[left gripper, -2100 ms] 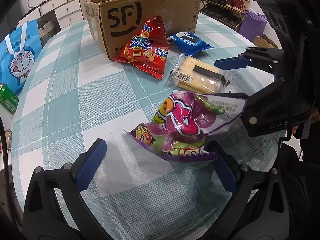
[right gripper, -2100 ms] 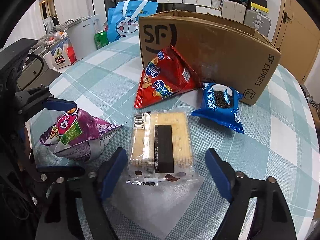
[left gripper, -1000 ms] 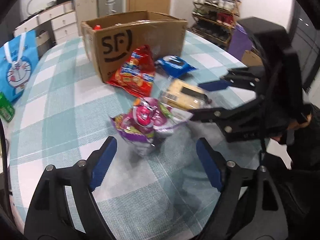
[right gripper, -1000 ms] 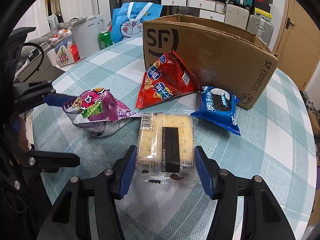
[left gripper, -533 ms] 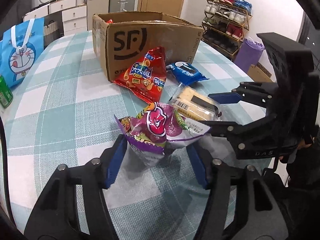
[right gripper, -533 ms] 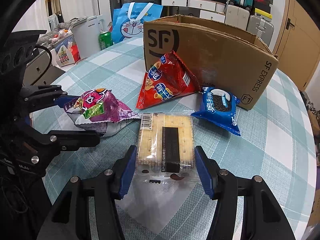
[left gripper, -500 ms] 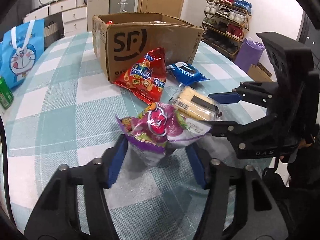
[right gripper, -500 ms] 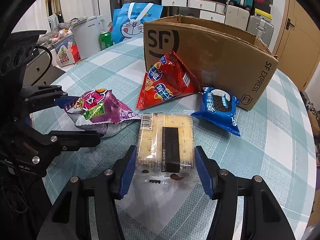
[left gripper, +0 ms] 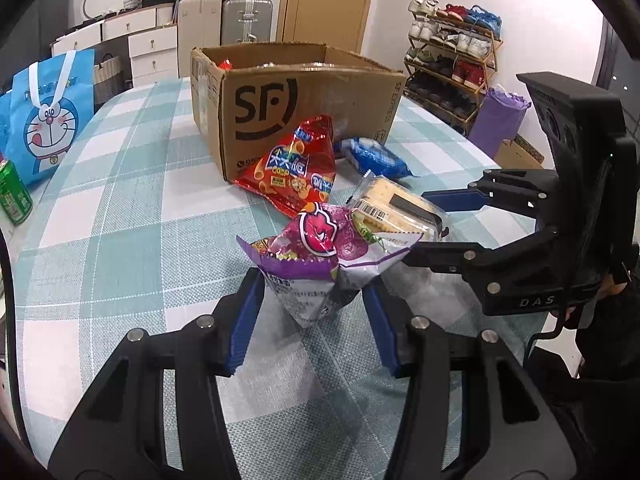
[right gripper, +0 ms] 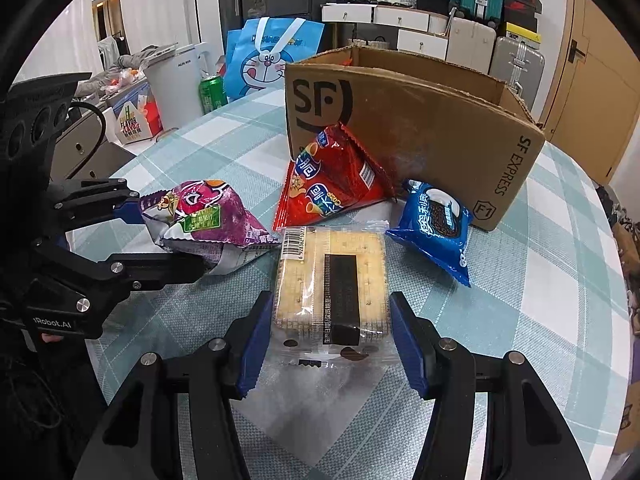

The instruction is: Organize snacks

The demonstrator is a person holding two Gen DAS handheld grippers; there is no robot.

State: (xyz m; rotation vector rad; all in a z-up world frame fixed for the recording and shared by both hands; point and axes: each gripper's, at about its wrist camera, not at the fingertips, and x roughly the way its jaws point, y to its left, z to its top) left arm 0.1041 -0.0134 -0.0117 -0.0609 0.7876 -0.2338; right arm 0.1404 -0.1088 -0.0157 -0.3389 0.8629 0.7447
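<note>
My left gripper (left gripper: pixel 314 320) is shut on a purple snack bag (left gripper: pixel 320 256), which also shows at the left of the right wrist view (right gripper: pixel 200 220). My right gripper (right gripper: pixel 330 340) is shut on a clear pack of cracker sandwiches (right gripper: pixel 332 280), which shows in the left wrist view (left gripper: pixel 396 208) too. A red triangular chip bag (right gripper: pixel 328 184) leans against the open SF cardboard box (right gripper: pixel 420 120). A blue cookie pack (right gripper: pixel 436 224) lies beside the box.
The round table has a teal checked cloth (left gripper: pixel 132 208). A green can (left gripper: pixel 14 192) and a blue Doraemon bag (left gripper: pixel 48 120) stand at its left edge. A shoe rack (left gripper: pixel 452 64) and drawers stand beyond the table.
Both grippers have closed: the left one onto the purple bag, the right one onto the cracker pack. The purple bag now sits upright and lifted a little between the left fingers.
</note>
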